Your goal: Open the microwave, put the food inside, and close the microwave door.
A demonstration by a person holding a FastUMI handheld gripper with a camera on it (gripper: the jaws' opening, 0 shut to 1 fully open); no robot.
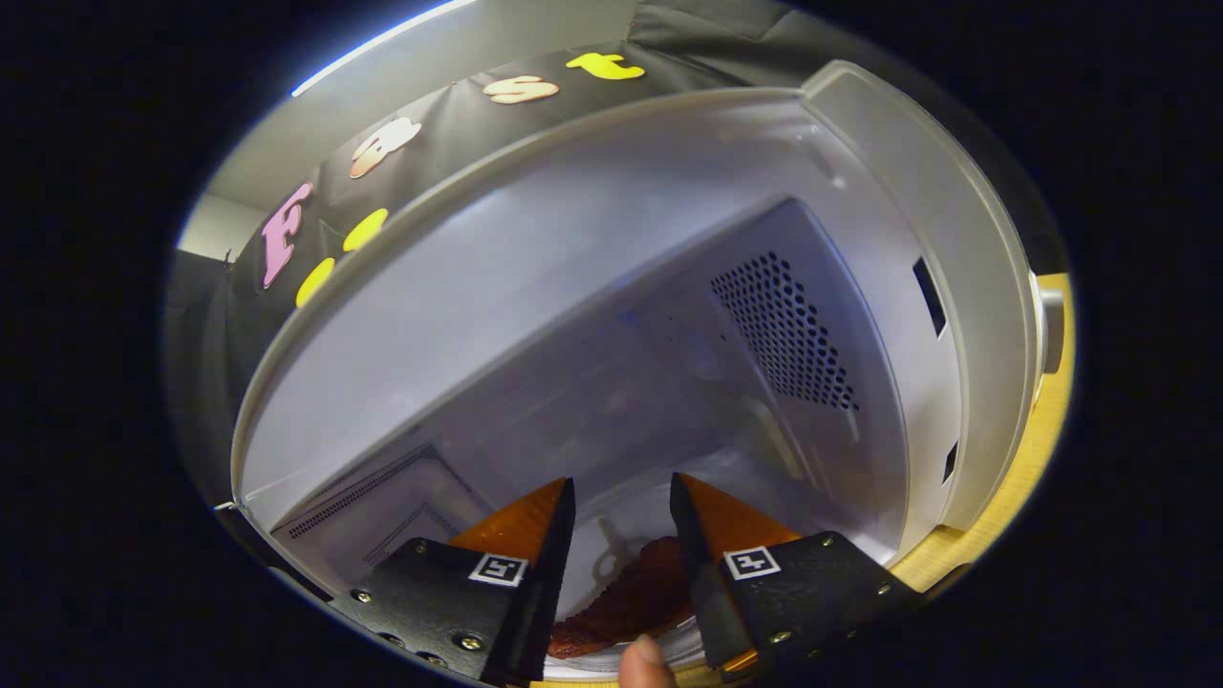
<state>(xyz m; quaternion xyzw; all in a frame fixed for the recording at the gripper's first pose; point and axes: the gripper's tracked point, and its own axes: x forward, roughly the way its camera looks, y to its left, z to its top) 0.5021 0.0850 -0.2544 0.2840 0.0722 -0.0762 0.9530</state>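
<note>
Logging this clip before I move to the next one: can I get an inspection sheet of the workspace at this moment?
Surface: a light wooden tabletop shows beside the microwave.
Job's things: the microwave is open, its cavity ahead of the fingers; ridged reddish-brown food lies on a white plate between the fingers, at the cavity's mouth.
Clutter: nothing seen.
Grippers: the hand-held gripper has its fingers apart, astride the food; whether they press on the plate cannot be told. A fingertip shows by the plate's near rim.
Cables: nothing seen.
Surroundings: black cloth booth wall behind the microwave.
</note>
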